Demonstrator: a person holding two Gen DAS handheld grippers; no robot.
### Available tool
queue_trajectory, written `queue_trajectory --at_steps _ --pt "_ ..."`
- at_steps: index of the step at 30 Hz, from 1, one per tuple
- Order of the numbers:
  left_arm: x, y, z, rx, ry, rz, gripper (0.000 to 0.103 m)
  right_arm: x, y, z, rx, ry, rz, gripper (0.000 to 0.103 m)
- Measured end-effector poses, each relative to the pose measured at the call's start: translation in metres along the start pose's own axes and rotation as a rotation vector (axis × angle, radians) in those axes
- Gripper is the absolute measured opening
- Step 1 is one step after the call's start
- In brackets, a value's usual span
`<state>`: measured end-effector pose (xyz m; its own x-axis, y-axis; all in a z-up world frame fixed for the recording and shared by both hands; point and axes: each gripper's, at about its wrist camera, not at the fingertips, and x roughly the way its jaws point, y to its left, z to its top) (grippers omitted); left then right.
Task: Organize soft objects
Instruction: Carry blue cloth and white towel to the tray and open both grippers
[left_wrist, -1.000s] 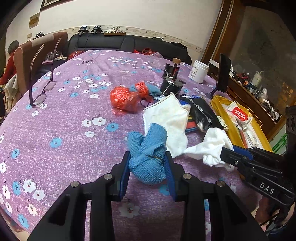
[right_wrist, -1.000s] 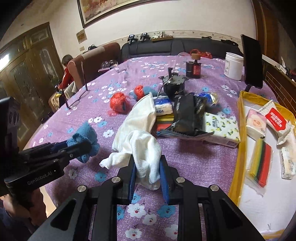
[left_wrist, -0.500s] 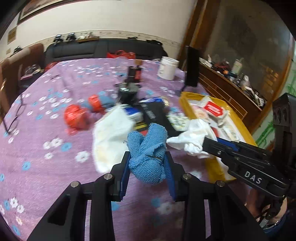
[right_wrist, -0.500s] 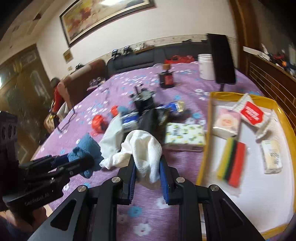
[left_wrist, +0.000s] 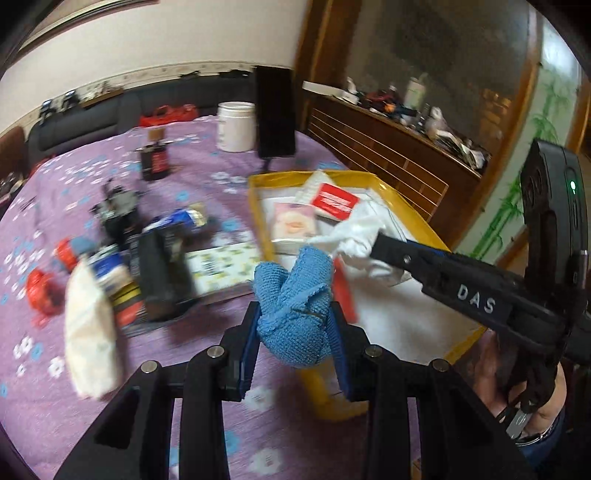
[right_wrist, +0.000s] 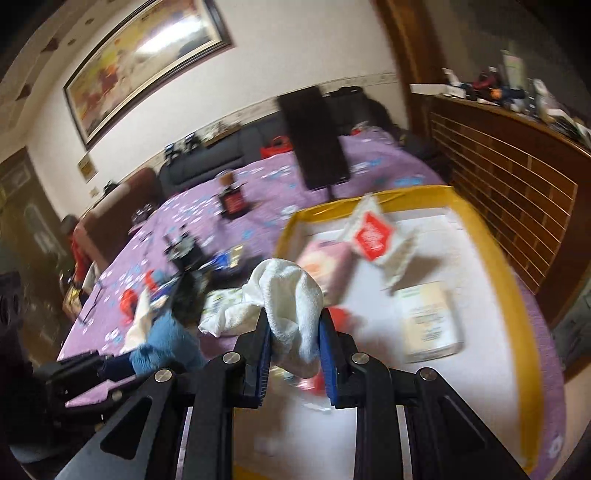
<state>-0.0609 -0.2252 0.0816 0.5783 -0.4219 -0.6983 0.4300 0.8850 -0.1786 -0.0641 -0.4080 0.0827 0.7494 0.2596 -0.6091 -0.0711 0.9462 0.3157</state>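
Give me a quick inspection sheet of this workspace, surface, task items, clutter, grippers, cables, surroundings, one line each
Surface: purple floral tablecloth covering the table.
Job's things: blue cloth and white cloth, each lifted in a gripper; cream cloth lying on the table; yellow tray with packets inside.
Clutter: white jar, dark bottle, red bags, black pouch, patterned tissue pack.
Grippers: left gripper shut on blue cloth near the tray's edge; right gripper shut on white cloth over the tray.
Cables: nothing seen.
Surroundings: black sofa, framed painting, wooden sideboard.
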Motion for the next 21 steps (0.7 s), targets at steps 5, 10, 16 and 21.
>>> queue_trajectory --at_steps 5,10,16,21 --pt "0.022 -0.028 0.012 0.036 0.027 -0.039 0.034 -0.006 -0.028 0.012 0.021 -0.004 -0.064 0.026" --pt "0.043 -0.049 0.02 0.053 0.055 -0.068 0.034 -0.006 -0.054 0.029 0.026 0.004 -0.12 0.026" --pt "0.068 -0.066 0.027 0.044 0.084 -0.099 0.034 0.006 -0.078 0.045 -0.008 0.069 -0.176 0.027" --pt "0.088 -0.077 0.031 0.051 0.114 -0.098 0.034 0.025 -0.09 0.05 -0.018 0.128 -0.185 0.027"
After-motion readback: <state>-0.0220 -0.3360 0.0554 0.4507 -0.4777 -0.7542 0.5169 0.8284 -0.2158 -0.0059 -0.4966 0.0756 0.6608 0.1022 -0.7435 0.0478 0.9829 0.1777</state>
